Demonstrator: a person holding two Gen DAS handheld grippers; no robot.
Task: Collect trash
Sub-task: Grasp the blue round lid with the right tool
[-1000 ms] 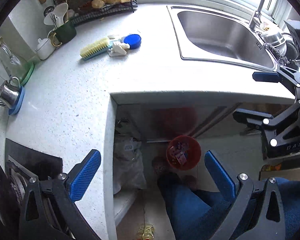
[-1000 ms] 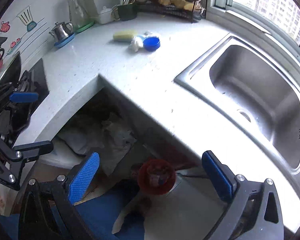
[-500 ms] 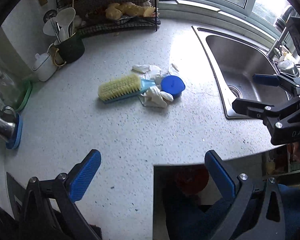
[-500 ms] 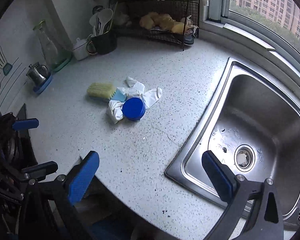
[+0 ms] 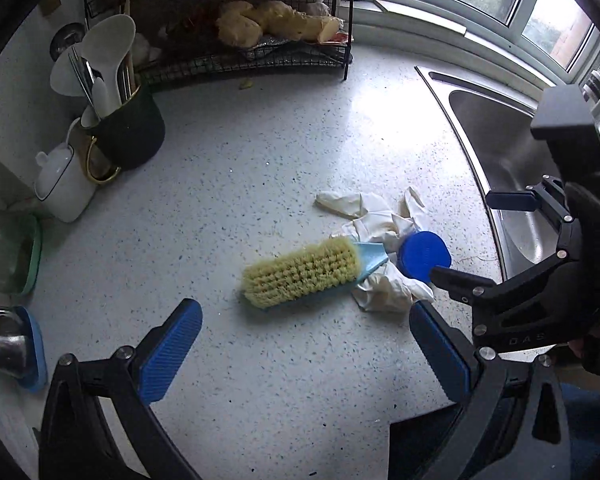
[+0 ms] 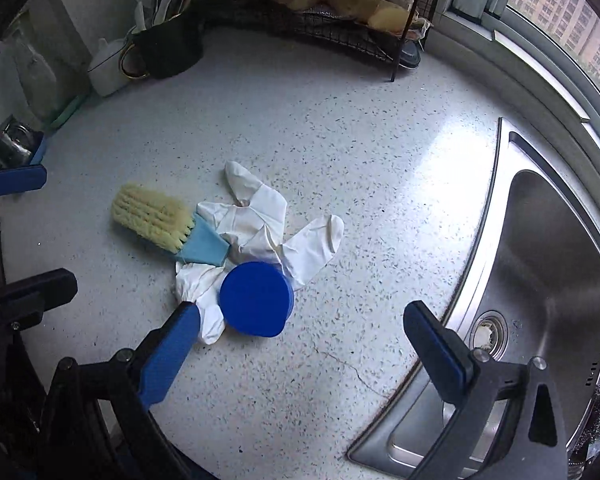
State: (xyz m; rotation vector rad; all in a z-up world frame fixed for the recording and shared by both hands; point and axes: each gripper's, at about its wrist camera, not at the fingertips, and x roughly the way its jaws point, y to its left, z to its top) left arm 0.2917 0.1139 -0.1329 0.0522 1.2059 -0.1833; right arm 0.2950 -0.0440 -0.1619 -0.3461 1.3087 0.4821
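White gloves (image 6: pixel 268 224) lie crumpled on the table (image 6: pixel 360 152) under a blue lid (image 6: pixel 256 298); left gripper (image 5: pixel 304 354) and right gripper (image 6: pixel 300 354) both hover spread wide, empty.

The pale speckled stone-look countertop (image 6: pixel 340 152) has a smooth, slightly glossy finish that catches the window light, and the brushed stainless steel sink (image 6: pixel 548 280) next to it looks satiny rather than mirror-shiny. The crumpled white disposable gloves (image 6: pixel 268 232) look like thin, soft, matt rubbery film, the round blue lid (image 6: pixel 256 298) is smooth plastic with a dull sheen, and the scrub brush (image 5: pixel 312 272) has rough yellowish bristles on a light blue plastic back. Both grippers have ribbed blue pads (image 5: pixel 168 352) on matt black frames, and the black wire rack (image 5: pixel 240 64) at the back is thin coated metal.
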